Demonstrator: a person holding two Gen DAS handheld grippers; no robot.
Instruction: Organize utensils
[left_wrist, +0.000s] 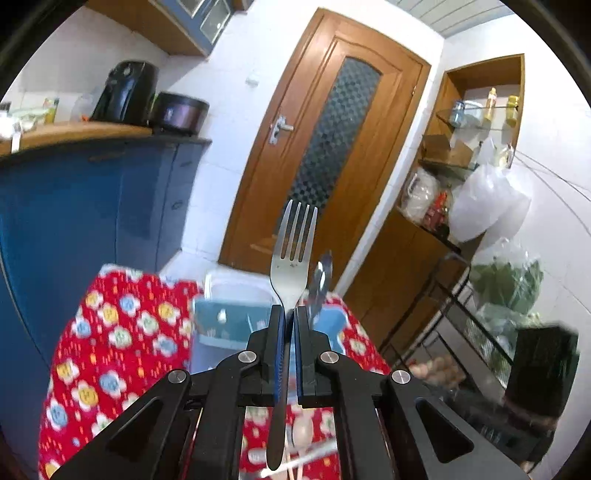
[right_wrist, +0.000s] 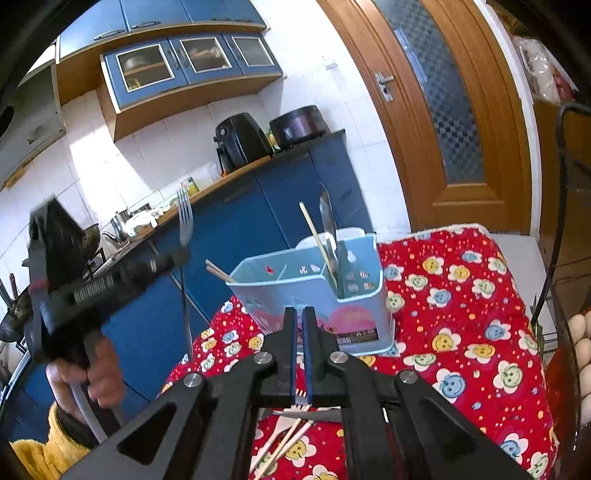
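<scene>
My left gripper (left_wrist: 290, 312) is shut on a steel fork (left_wrist: 294, 240) near its neck, tines up, held in the air to the left of the table. In the right wrist view the same gripper (right_wrist: 180, 255) and fork (right_wrist: 184, 216) appear at the left, with a hand (right_wrist: 88, 376) on the grip. A light blue utensil caddy (right_wrist: 314, 299) stands on the red floral cloth (right_wrist: 461, 314) and holds chopsticks (right_wrist: 314, 236) and a metal utensil (right_wrist: 328, 218). My right gripper (right_wrist: 299, 314) is shut just in front of the caddy, with nothing between its tips. Below it lie loose chopsticks (right_wrist: 284, 443) and a white spoon (right_wrist: 279, 424).
Blue cabinets (right_wrist: 258, 221) with a counter carrying an air fryer (right_wrist: 240, 144) and a cooker (right_wrist: 297, 125) stand behind the table. A wooden door (left_wrist: 332, 147) is at the back. A wire rack (left_wrist: 461, 314) with eggs (left_wrist: 436, 369) and bags stands to the right.
</scene>
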